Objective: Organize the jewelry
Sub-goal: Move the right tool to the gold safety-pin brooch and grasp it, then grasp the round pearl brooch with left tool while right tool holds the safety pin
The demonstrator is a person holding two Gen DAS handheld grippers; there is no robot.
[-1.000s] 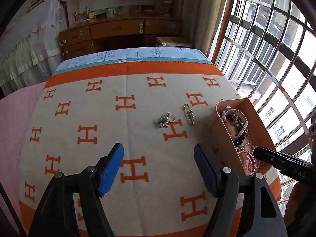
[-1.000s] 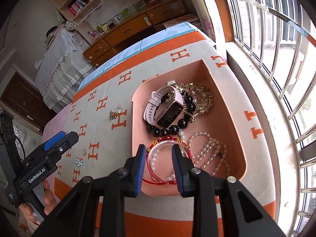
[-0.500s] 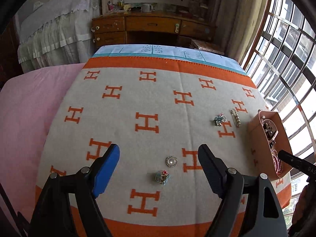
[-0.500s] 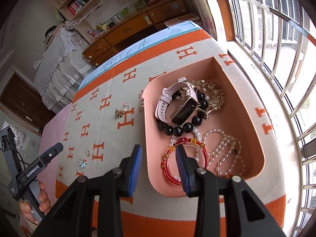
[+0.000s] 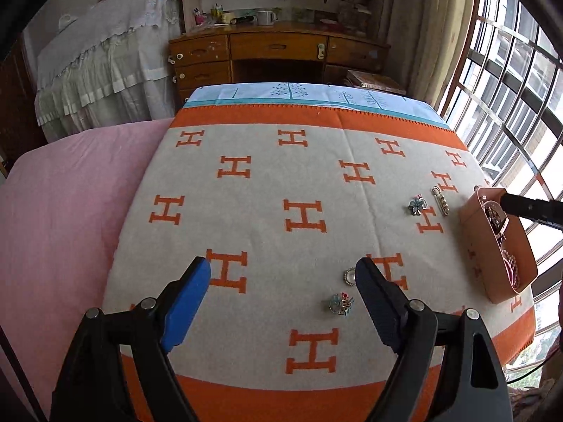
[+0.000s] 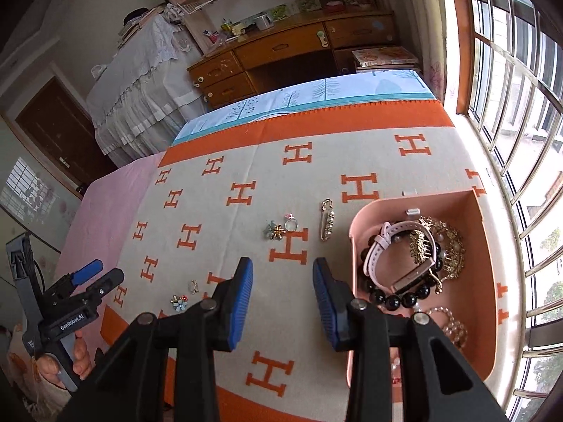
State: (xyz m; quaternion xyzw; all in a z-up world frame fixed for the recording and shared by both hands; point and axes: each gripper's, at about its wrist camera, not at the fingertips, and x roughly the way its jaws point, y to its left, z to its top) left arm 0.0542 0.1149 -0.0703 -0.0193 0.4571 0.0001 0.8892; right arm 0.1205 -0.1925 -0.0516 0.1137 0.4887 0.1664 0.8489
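Left gripper (image 5: 281, 293) tilts down over the blanket's (image 5: 267, 246) near edge, jaws wide, empty; right gripper (image 6: 283, 290) angles down beside the pink tray (image 6: 487, 263), jaws narrower, empty.

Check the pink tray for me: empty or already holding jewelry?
Already holding jewelry. The pink tray contains a pink-strapped watch, a black bead bracelet, gold pieces and pearls.

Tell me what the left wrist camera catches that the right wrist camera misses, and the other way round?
Left wrist view only: the side wall of the pink tray, and the left hand-held gripper seen from behind, open over bare blanket.

Right wrist view only: the tray's contents, a pink-strapped watch and black bead bracelet, plus a hand holding the other tool.

Both: the pearl safety pin, the flower brooch and the H-patterned blanket.
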